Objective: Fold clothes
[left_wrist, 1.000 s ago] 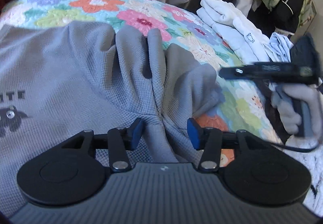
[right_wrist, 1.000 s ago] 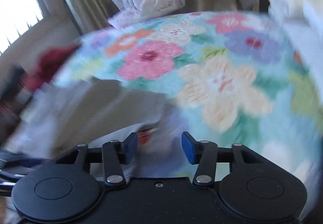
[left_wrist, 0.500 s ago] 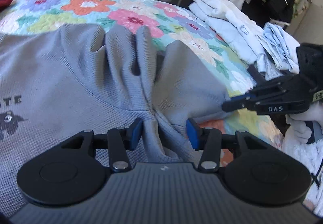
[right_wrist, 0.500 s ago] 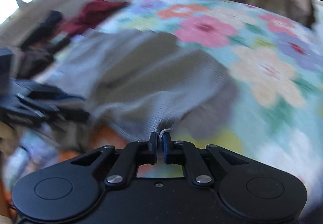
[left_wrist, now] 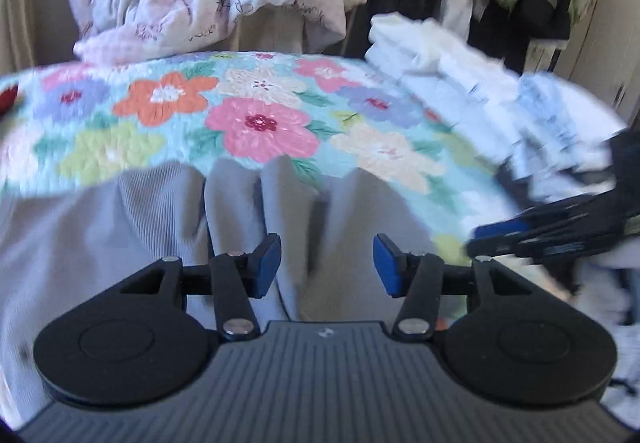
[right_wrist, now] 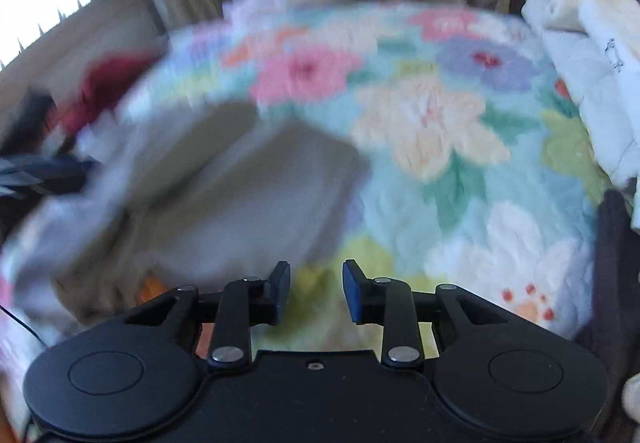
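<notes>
Grey ribbed-knit garment is lying bunched in upright pleats on the floral quilt, spreading toward its left side. Over those folds the left gripper is hanging with jaws just widened, cloth between but not pinched. Jaws on the right gripper have just been parting, nothing between them, beside the garment's edge. White folded clothes are sitting far right.

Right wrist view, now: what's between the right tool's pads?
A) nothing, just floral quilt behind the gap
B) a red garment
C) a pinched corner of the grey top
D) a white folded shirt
A: the right tool has its pads apart, having just opened, with only the floral quilt seen through the gap; the grey top lies to the left, not pinched.
</notes>
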`<state>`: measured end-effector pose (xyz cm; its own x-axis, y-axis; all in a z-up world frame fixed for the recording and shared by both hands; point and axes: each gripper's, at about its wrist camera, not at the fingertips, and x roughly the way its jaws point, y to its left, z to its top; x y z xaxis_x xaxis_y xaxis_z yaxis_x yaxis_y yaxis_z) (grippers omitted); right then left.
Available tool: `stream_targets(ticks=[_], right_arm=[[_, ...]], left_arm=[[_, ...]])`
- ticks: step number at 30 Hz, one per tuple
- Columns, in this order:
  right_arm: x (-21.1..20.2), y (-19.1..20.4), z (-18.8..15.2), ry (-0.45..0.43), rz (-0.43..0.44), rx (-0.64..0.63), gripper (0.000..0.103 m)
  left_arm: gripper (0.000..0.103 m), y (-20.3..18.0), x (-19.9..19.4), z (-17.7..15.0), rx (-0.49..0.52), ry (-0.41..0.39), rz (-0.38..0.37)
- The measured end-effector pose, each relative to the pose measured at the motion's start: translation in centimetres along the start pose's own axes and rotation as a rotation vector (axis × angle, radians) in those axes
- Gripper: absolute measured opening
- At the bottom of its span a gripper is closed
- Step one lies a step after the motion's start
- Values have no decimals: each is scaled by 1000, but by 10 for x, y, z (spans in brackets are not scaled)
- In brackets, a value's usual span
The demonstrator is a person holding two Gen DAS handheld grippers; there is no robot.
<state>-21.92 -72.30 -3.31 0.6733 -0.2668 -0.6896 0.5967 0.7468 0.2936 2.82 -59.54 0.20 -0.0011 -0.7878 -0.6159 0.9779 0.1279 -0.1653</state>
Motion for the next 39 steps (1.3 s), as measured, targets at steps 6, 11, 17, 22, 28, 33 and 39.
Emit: stream_targets(ticks=[6, 11, 17, 22, 28, 33, 39], right_arm=[[13, 6, 5, -84, 90, -32, 41], [23, 9, 15, -99, 118, -11, 42], [23, -2, 15, -89, 114, 87, 44], [27, -18, 20, -96, 158, 205, 46], [38, -27, 22, -93, 254, 310, 48], [30, 1, 28, -153, 273, 185, 48], [37, 72, 50, -130, 282, -248, 15]], left_arm=[[57, 7, 63, 13, 29, 91, 63], [3, 7, 58, 0, 51, 53, -26], [3, 8, 3, -13, -21, -162, -154], [8, -14, 15, -25, 87, -100, -158], [42, -41, 22, -33, 170, -10, -124], [53, -36, -24, -35, 93, -48, -95], [52, 8, -46, -52, -97, -26, -10]])
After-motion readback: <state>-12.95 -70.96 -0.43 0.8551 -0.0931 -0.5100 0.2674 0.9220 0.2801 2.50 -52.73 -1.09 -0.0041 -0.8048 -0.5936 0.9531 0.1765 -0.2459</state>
